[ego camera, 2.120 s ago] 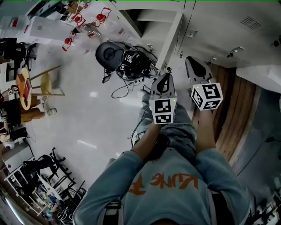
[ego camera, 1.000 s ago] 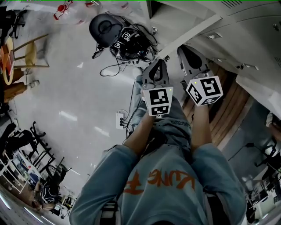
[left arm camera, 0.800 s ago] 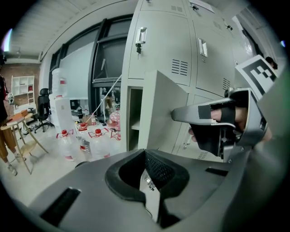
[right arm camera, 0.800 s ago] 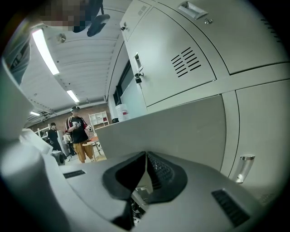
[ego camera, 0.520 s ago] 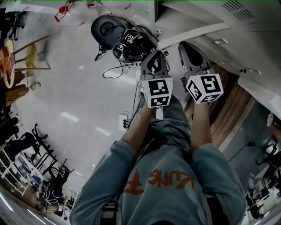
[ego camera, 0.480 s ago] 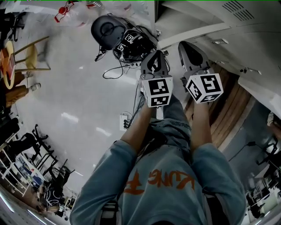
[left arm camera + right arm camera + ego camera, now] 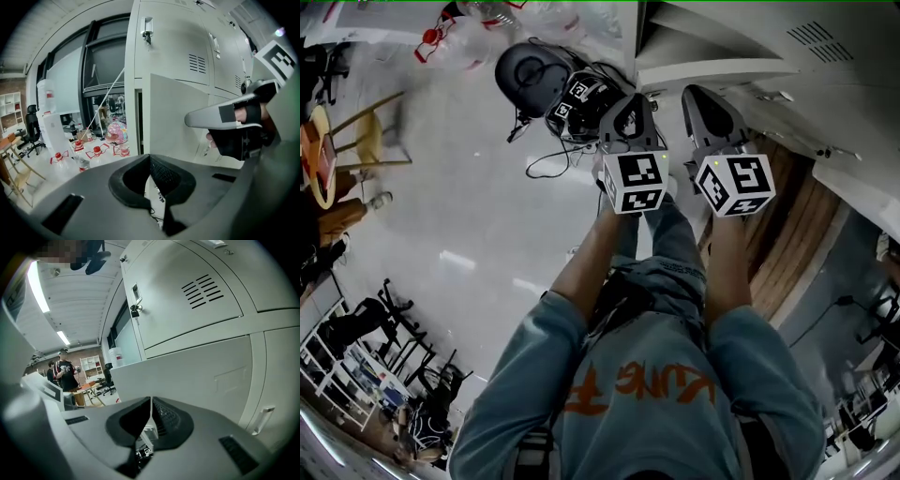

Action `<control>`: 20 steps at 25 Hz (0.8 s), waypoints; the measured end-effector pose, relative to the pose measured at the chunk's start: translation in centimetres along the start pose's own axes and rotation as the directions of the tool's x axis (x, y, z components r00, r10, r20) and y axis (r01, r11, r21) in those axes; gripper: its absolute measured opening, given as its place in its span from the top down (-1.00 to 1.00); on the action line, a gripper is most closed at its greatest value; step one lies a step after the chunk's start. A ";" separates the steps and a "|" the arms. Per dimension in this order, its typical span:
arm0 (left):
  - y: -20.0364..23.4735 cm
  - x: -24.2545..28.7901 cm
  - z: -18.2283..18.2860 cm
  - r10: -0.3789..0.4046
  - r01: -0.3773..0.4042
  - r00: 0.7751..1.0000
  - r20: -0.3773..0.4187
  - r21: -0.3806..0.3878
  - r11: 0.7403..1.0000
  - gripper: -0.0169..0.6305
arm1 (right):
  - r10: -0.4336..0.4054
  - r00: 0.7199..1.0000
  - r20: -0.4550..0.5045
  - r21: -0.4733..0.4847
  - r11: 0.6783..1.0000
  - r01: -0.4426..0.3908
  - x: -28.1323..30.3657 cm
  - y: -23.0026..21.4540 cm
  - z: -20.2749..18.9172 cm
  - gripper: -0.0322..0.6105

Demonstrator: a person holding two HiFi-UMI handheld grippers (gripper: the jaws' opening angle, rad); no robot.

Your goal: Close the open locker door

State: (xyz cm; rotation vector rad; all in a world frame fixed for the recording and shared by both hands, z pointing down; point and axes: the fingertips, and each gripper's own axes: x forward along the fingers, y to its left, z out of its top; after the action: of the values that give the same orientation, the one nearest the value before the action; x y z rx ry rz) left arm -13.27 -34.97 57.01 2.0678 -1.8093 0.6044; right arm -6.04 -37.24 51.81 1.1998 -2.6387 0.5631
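Both grippers are pressed together and carry nothing. The left gripper (image 7: 150, 158) shows its pads meeting at the tips with only floor behind them, and the right gripper (image 7: 151, 400) shows a hairline seam between its pads.

The open locker door (image 7: 178, 117) stands ahead of me as an upright panel with its long axis vertical. From the left gripper it lies ahead and to the right, with its near vertical edge almost in line with the jaws and a dark slit of locker opening just left of that edge. From the right gripper the door face fills the middle of the view, straight ahead, below the vented upper locker (image 7: 197, 296) with its hanging padlock (image 7: 135, 310). I judge the right gripper the nearer one and better placed to push flat on the face. I see no contact yet, though I cannot be sure of the gap.

Against the frame from about two seconds ago, my head has turned toward the lockers and the left gripper has come forward and up, level with the right. The door's top edge, then well clear of both tips, now sits just beyond them.
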 end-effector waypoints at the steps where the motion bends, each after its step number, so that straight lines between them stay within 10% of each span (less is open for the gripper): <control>1: 0.2 0.4 0.1 -0.008 0.008 1.000 0.000 0.010 1.000 0.88 | -0.010 1.000 0.002 0.003 1.000 0.010 0.3 -0.2 0.1 0.79; 20: 3.2 6.9 4.2 -0.125 0.124 0.992 -0.001 0.127 0.984 0.88 | -0.179 0.984 0.020 0.020 0.984 0.178 4.5 -3.9 3.4 0.80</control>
State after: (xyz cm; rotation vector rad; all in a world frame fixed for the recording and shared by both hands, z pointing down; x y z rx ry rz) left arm -15.33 -43.48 56.85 2.2489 -1.6697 0.6950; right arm -6.06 -44.06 51.18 1.4374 -2.5135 0.5453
